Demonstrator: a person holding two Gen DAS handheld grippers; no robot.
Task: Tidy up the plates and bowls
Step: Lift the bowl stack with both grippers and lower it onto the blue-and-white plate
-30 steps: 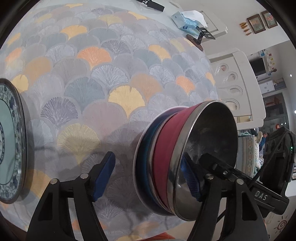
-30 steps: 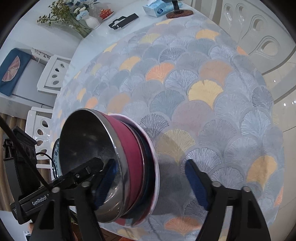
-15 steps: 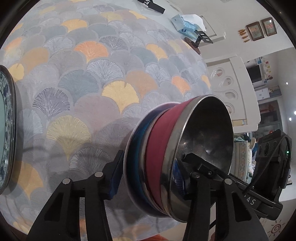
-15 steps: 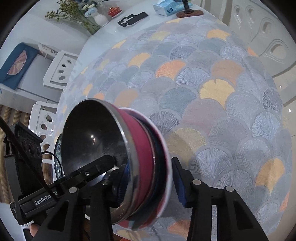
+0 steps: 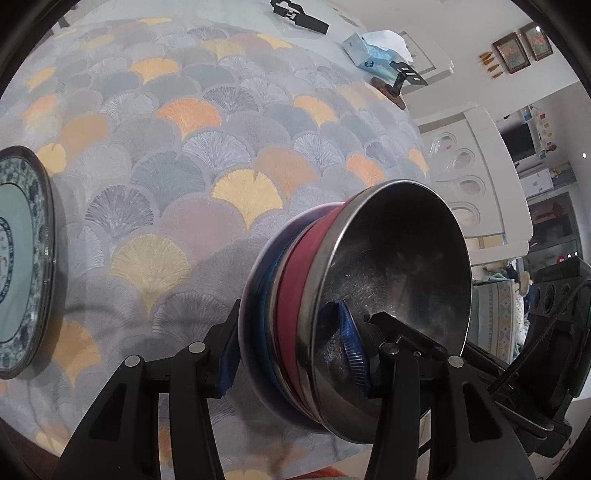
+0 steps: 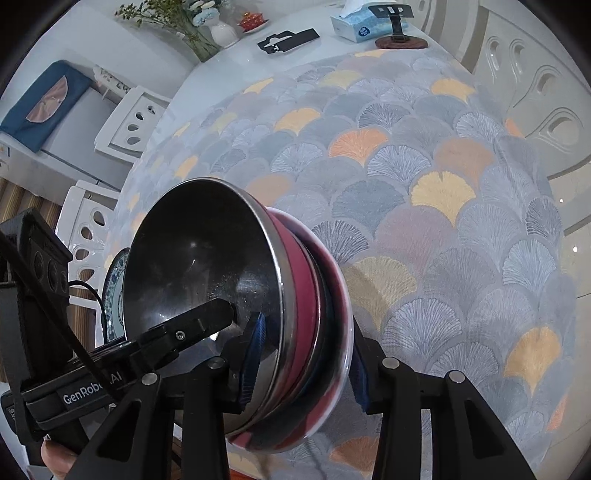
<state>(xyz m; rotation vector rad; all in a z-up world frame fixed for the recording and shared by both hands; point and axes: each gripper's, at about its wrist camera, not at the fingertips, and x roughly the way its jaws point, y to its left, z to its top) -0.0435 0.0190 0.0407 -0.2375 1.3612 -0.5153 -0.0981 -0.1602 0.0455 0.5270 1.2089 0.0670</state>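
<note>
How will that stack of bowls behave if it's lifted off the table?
The stack of bowls looks rigid but probably slippery: the top bowl is polished steel. Both the left gripper and the right gripper clamp its rim. Nested loosely, the layers could shift if tilted.

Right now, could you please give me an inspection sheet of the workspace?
Surface: round table under a fan-patterned cloth; far edge bare and white.
Job's things: steel bowl nested in a red bowl, over a blue layer and a plate rim; the stack looks lifted and tipped. Patterned plate lies apart at the table's edge.
Clutter: tissue box, phone stand, black card, vase of flowers, small red dish.
Grippers: left gripper and right gripper each clamp the stack's rim, on opposite sides.
Cables: black cable by the left gripper.
Surroundings: white chairs, framed pictures.
</note>
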